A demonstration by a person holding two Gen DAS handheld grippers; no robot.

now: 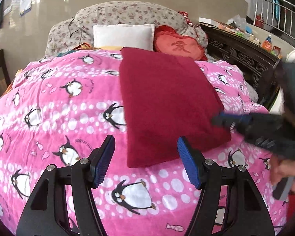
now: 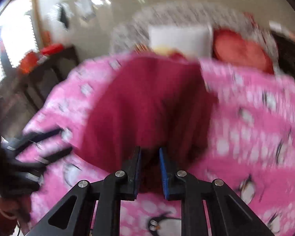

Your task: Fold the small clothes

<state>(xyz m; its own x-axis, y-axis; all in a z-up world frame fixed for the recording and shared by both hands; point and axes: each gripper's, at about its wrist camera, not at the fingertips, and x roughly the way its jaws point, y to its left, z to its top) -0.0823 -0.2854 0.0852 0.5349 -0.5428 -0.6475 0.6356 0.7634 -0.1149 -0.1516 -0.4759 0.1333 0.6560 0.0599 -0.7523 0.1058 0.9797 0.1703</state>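
1. Dark red cloth (image 1: 167,106) lies flat as a folded rectangle on the pink penguin blanket (image 1: 68,102), right of the bed's centre, long side running toward the pillows
2. Left gripper (image 1: 146,162) has its jaws spread wide with nothing between them, over the blanket just short of the cloth's near edge
3. Right gripper (image 2: 149,169) sits at the cloth's near right side; jaws nearly together with a narrow gap, red fabric visible in the gap. Right wrist view is motion-blurred, so can't tell if it's actually pinching the cloth
4. Far end of bed: white pillow (image 1: 123,35), red heart cushion (image 1: 179,45), floral pillow (image 1: 127,13) behind
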